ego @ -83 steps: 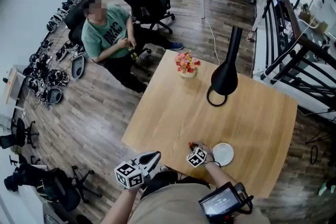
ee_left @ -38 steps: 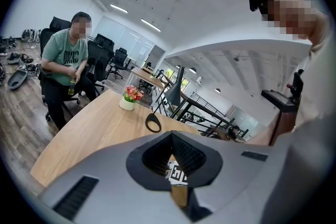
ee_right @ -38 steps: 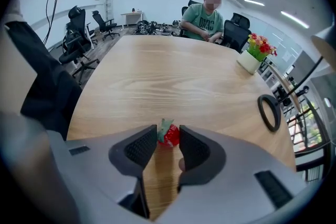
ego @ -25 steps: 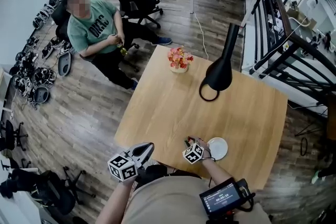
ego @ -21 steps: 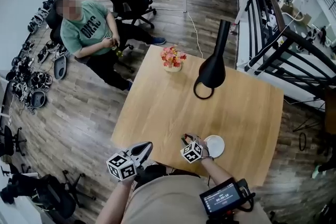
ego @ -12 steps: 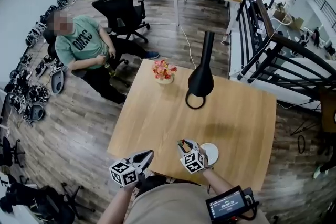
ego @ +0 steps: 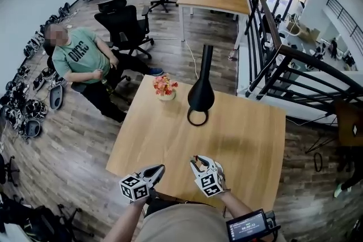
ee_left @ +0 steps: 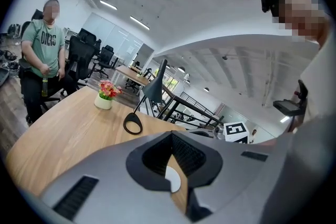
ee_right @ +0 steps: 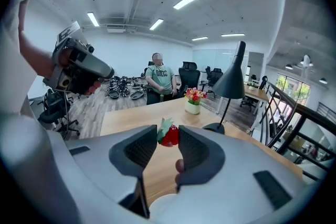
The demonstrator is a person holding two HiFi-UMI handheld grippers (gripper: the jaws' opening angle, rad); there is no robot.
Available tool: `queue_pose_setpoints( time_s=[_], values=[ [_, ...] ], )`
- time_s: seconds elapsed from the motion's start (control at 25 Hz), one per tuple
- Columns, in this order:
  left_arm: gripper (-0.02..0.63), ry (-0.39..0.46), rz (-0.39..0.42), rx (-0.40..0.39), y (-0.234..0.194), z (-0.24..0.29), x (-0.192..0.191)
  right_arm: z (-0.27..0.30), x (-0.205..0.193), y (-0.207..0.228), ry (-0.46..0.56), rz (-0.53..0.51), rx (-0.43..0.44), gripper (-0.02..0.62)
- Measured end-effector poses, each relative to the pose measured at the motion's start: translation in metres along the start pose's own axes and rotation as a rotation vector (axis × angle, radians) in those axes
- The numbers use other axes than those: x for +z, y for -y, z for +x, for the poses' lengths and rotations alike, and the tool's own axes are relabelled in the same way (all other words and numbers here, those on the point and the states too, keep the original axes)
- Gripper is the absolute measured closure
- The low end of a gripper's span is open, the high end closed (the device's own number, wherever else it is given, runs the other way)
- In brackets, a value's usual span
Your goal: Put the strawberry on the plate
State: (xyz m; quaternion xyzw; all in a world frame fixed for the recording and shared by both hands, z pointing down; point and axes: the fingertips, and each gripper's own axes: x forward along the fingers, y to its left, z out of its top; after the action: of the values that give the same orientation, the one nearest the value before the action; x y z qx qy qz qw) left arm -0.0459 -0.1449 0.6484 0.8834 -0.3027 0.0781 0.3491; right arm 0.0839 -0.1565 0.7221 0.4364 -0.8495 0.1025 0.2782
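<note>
strawberry [ee_right: 169, 135] now up off table [ego: 238, 122]

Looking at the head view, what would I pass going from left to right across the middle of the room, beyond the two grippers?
seated person → flower pot → black lamp → black railing

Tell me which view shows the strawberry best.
The right gripper view: the strawberry sits large and clear, pinched between the right gripper's jaws. In the head view it is too small to make out at that gripper's tips; the left gripper view does not show it.
</note>
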Motion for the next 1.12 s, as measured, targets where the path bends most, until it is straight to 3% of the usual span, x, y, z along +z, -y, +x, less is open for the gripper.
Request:
queue_pose_setpoints(
  time_s=[0.24,0.56,0.84,1.0,1.12],
  values=[
    [0.601,-0.014,0.042,0.007,0.011,0.026,-0.011,-0.041,-0.013,0.023,0.011,-0.004,-0.059,0.466],
    [0.602,-0.067,0.121,0.009,0.022,0.057,-0.028,-0.066,-0.07,0.045,-0.07,0.007,-0.125,0.466],
    [0.601,-0.085,0.179,0.004,0.027,0.076,-0.041,-0.06,-0.133,0.046,-0.172,0.056,-0.124,0.466],
    [0.601,-0.047,0.236,-0.001,0.028,0.08,-0.047,-0.045,-0.171,0.043,-0.237,0.068,-0.116,0.466],
    [0.601,-0.019,0.224,0.013,0.026,0.08,-0.049,-0.031,-0.198,0.04,-0.294,0.065,-0.098,0.466]
  ],
)
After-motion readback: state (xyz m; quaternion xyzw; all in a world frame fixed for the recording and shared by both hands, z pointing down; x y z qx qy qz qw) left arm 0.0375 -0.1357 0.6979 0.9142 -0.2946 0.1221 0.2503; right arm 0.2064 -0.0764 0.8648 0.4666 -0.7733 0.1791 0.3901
